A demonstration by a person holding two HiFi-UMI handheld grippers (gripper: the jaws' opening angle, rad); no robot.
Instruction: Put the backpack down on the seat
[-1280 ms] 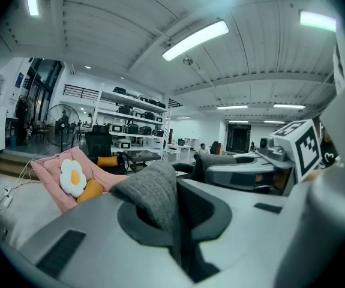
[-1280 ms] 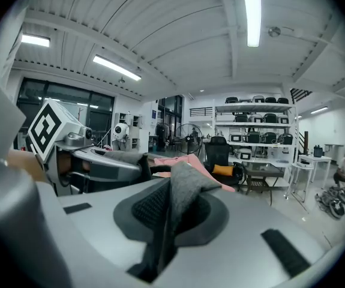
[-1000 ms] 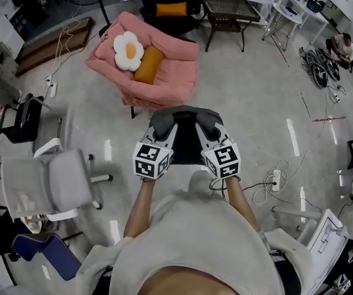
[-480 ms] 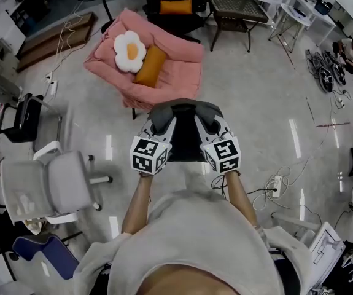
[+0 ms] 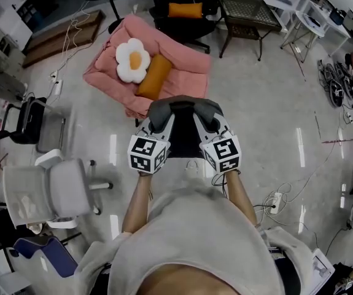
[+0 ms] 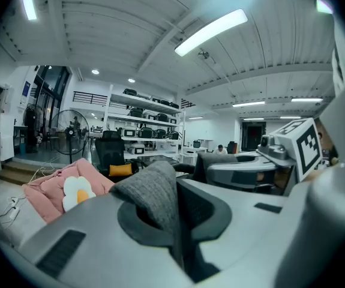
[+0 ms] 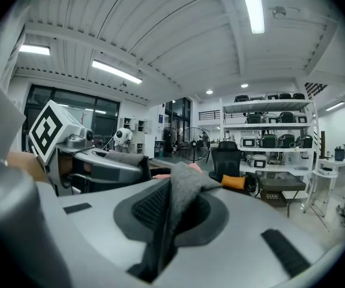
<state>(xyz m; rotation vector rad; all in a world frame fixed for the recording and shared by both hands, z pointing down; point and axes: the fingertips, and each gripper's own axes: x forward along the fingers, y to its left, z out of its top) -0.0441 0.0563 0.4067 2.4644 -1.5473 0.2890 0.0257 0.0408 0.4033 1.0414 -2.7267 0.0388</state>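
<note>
1. The left tool (image 5: pixel 157 121) has its jaws closed tight on a fold of grey fabric at the top of the backpack (image 5: pixel 185 141) (strap or upper edge, I cannot tell which).
2. The backpack hangs between the two tools in front of the person, above the floor (image 5: pixel 268 121). It is close to the front of the pink armchair (image 5: pixel 179 72) but not on it.
3. The right tool (image 5: pixel 210 121) grips the same way, its jaws pressed together on grey fabric on the backpack's other side.
4. Progress, as I judge it: the pick-up is done and the carry is nearly done, since the armchair lies straight ahead and looks like the intended seat.
5. What is left is to bring the backpack over the seat, lower it until the seat takes its weight, and open both tools.
6. Two cushions take up the armchair's left and middle, so the bare pink part to the right looks like the easiest place to set it.
7. Counts, left to right:
   - one grey office chair (image 5: pixel 53 189)
   - one flower cushion (image 5: pixel 131 60)
   - one orange cushion (image 5: pixel 155 75)
   - one armchair
   - two tools
   - one backpack
</note>
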